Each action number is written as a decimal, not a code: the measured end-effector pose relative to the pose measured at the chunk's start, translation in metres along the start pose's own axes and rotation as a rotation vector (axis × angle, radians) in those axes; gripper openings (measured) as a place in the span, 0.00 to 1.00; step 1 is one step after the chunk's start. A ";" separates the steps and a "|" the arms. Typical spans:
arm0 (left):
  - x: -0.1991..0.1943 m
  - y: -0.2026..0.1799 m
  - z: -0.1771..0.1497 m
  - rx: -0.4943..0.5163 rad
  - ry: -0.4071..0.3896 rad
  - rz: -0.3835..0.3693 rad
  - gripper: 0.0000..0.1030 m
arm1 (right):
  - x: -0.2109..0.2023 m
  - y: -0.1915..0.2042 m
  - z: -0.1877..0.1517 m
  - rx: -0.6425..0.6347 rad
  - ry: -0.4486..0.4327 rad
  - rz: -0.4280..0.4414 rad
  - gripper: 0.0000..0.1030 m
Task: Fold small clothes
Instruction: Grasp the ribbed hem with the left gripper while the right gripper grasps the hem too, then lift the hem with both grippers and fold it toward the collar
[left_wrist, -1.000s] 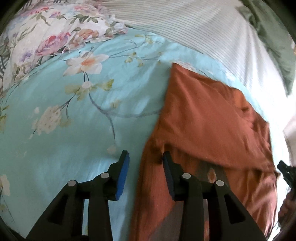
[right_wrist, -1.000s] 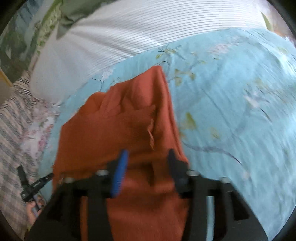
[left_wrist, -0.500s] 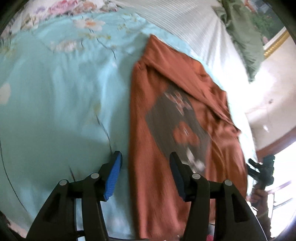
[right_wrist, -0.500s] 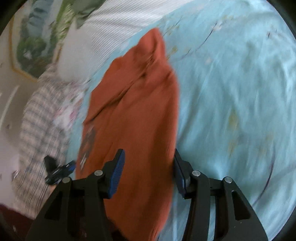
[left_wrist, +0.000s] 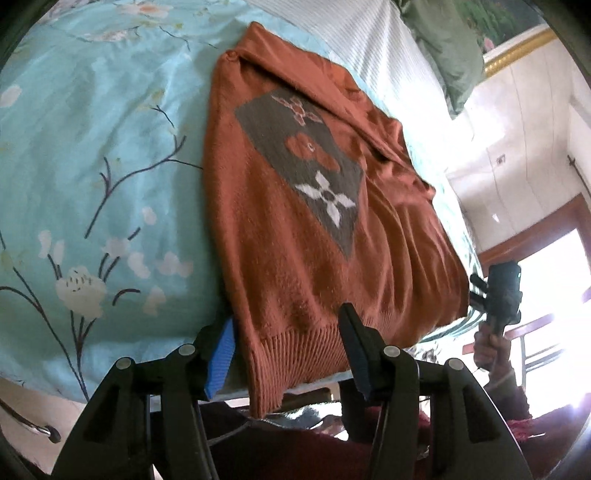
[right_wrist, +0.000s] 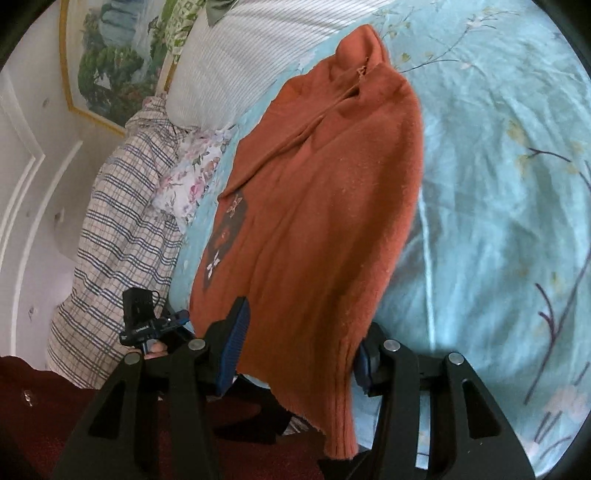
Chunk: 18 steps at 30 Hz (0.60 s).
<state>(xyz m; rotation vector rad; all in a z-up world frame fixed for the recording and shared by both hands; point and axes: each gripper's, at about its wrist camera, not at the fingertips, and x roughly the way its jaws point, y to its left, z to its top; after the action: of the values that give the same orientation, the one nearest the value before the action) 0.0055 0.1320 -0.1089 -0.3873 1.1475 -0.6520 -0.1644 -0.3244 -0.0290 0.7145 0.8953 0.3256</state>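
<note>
My left gripper (left_wrist: 286, 345) and right gripper (right_wrist: 301, 341), both wide open, straddle the rust sweater's (left_wrist: 295, 229) ribbed hem (left_wrist: 295, 354); I pinch both corners evenly, then fold upward.

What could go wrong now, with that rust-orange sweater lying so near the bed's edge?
The rust-orange knitted sweater has its ribbed hem hanging over the edge of the turquoise floral bedspread; a pull could slide it off. Both the left gripper and right gripper stand open around the hem, so uneven bites might skew the fold.
</note>
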 end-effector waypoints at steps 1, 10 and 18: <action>0.001 -0.002 -0.001 0.007 0.006 0.002 0.52 | 0.001 0.001 0.000 -0.002 -0.004 -0.002 0.50; 0.007 -0.022 -0.009 0.126 0.017 0.073 0.04 | -0.025 -0.004 -0.019 0.016 -0.047 0.063 0.07; -0.020 -0.008 -0.003 0.085 -0.059 -0.017 0.05 | -0.020 -0.021 -0.031 0.062 -0.009 0.073 0.10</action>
<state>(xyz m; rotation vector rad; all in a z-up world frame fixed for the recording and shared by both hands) -0.0047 0.1395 -0.0912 -0.3418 1.0578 -0.6977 -0.2014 -0.3368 -0.0445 0.8070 0.8748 0.3604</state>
